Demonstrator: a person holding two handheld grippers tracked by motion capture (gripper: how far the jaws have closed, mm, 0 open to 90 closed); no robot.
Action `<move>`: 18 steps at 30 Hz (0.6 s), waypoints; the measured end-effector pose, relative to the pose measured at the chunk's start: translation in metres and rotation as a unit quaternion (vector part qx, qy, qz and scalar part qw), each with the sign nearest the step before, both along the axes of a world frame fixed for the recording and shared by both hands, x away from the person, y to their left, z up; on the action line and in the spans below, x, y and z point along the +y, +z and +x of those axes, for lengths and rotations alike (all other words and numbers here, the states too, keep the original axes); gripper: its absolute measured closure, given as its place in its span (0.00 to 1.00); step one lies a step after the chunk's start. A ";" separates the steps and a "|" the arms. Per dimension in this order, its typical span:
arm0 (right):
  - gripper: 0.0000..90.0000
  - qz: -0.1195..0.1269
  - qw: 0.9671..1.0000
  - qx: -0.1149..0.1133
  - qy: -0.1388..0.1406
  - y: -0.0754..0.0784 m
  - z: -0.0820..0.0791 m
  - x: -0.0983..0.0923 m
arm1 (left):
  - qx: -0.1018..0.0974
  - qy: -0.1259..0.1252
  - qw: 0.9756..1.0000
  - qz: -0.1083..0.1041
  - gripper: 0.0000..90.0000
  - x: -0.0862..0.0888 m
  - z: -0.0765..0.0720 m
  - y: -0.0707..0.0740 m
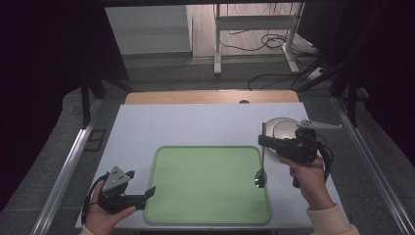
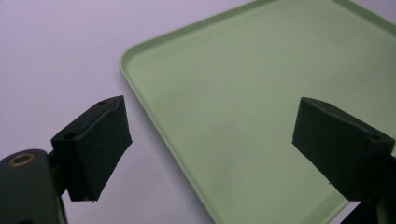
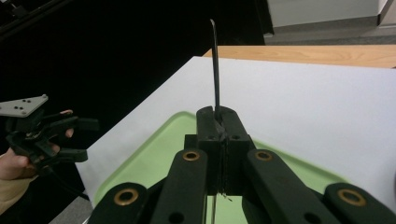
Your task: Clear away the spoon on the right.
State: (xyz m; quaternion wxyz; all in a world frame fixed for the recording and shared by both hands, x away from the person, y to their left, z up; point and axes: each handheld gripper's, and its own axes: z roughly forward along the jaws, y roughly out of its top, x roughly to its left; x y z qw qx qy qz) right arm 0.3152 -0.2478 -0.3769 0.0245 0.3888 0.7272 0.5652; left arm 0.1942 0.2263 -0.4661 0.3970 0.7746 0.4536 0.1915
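- The jaws of the left gripper (image 1: 139,195) stand wide apart with nothing between them; in the left gripper view they frame a corner of the green tray (image 2: 243,116), one pad over the grey table (image 2: 56,51) and the other over the tray floor.
- The left gripper sits in the person's left hand (image 1: 105,215) at the tray's near left corner, pointing across it toward the right.
- The spoon (image 1: 261,166) is on the far side of the tray from that gripper, well apart from it, so the right hand (image 1: 309,180) is the one that has it.
- The right gripper (image 1: 264,142) has its jaws pressed together on the spoon's handle; in the right gripper view the thin handle (image 3: 215,65) rises straight out from between the closed pads.
- The spoon's long axis runs near upright: handle end above the jaws, bowl hanging below them over the tray's right edge. Whether the bowl touches the tray I cannot tell.
- A white bowl (image 1: 280,128) stands on the table just behind the right gripper, off the tray.
- My reading: the coming move turns on lowering the spoon's bowl onto the tray just beside it.
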 end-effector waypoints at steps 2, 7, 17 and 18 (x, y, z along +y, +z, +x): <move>0.98 0.013 1.000 0.008 0.007 -0.002 -0.002 0.002 | -0.001 -0.001 1.000 0.000 0.12 0.000 0.000 0.000; 0.98 0.010 1.000 0.018 0.012 -0.009 -0.006 0.008 | 0.000 -0.001 1.000 0.000 0.12 0.000 0.000 0.000; 0.98 -0.019 0.998 0.064 0.008 -0.033 -0.007 0.021 | 0.001 0.000 1.000 -0.001 0.12 0.001 0.001 -0.001; 0.98 -0.020 0.997 0.068 0.009 -0.035 -0.008 0.022 | 0.001 0.001 1.000 -0.001 0.12 0.001 0.001 -0.001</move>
